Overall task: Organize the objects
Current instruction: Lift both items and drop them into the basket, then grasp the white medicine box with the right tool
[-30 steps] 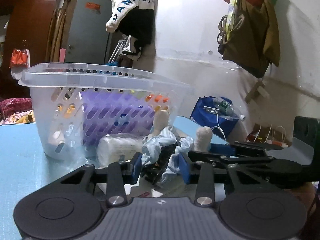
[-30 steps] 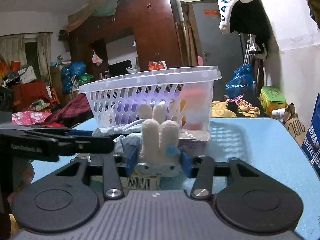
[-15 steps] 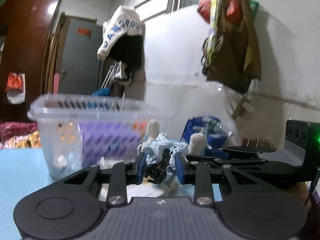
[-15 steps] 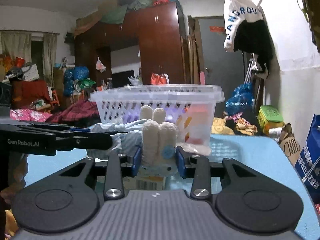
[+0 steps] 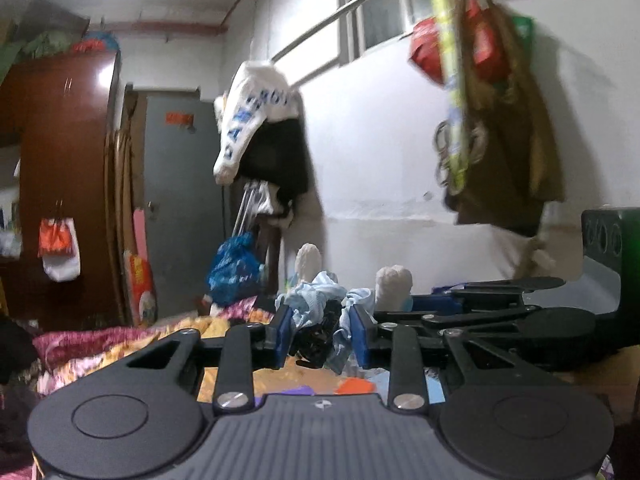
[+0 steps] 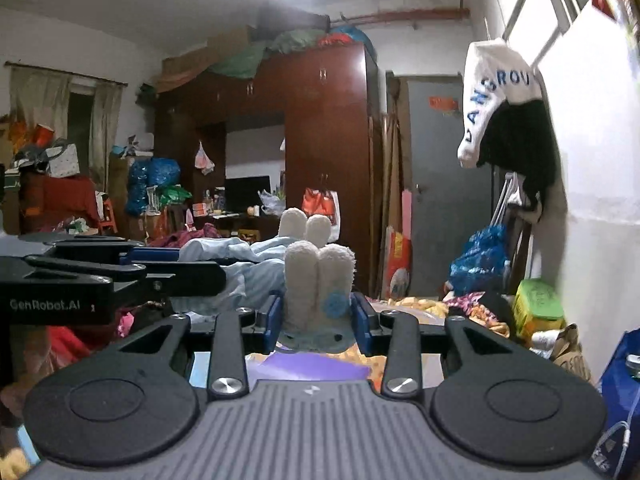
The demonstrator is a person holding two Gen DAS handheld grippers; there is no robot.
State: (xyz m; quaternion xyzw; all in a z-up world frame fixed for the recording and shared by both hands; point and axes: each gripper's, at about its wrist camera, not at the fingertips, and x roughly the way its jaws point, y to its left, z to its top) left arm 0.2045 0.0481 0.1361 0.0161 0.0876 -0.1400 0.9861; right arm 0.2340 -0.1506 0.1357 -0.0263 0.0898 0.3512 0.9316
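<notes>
Your left claw (image 5: 320, 334) is clamped on the blue cloth (image 5: 316, 292) of a soft toy; crumpled pale blue fabric and a dark part bulge between its blue pads (image 5: 283, 332). Your right claw (image 6: 318, 316) is clamped on the same toy (image 6: 316, 284), on its cream fluffy base with a small blue flower, between the pads (image 6: 273, 318). Both claws have just been closing on it.

The toy hangs between the two claws, off any surface. From the right claw two rounded, terry-textured ears stand upright, and two more rounded cream tips (image 6: 306, 228) rise behind them. The blue cloth runs from the toy to the left claw (image 6: 160, 272), which lies just to the left of the toy. In the left view the right claw (image 5: 480, 312) lies just to the right of the toy.

Below the toy you see something purple (image 6: 308, 366). Behind the toy stands a dark red wardrobe (image 6: 320, 128) with bundles on top. Right of the wardrobe is a grey door (image 6: 436, 184), then a white wall (image 6: 600, 200) with a white and black garment (image 6: 504, 108) hanging. Left of the wardrobe the room is full of bags and cloth.
</notes>
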